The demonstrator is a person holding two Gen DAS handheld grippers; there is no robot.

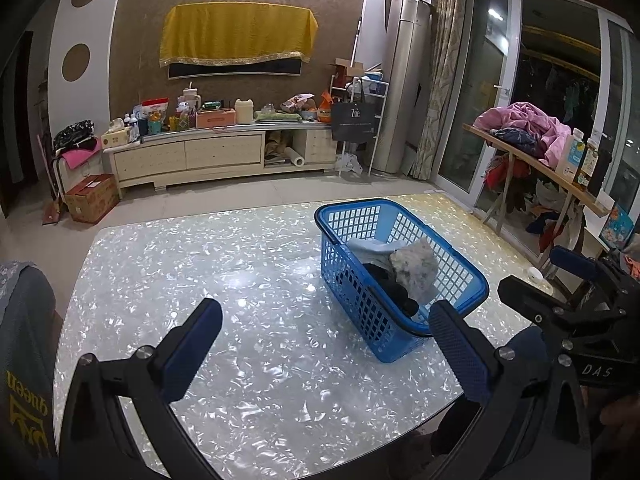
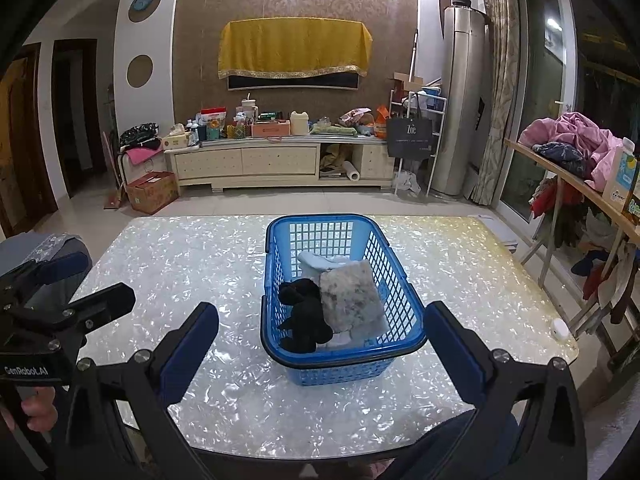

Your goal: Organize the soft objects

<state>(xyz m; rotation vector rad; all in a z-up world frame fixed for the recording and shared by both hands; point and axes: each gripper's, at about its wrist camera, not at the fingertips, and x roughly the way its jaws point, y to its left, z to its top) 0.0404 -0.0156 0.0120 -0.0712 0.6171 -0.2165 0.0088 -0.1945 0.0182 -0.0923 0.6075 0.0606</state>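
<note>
Holding both grippers, left gripper (image 1: pixel 326 344) and right gripper (image 2: pixel 322 342), wide open and empty, we should reach into the blue basket (image 2: pixel 404 342) slowly for one soft thing.

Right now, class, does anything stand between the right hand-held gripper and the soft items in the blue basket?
Nothing visible does. The right hand-held gripper is open and faces the blue basket across bare table. The black item and grey cloth lie uncovered inside; only the basket's near rim must be cleared.

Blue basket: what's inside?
In the blue basket: a black soft item, a grey fuzzy cloth and a pale blue piece behind. Whatever lies beneath them is covered.
</note>
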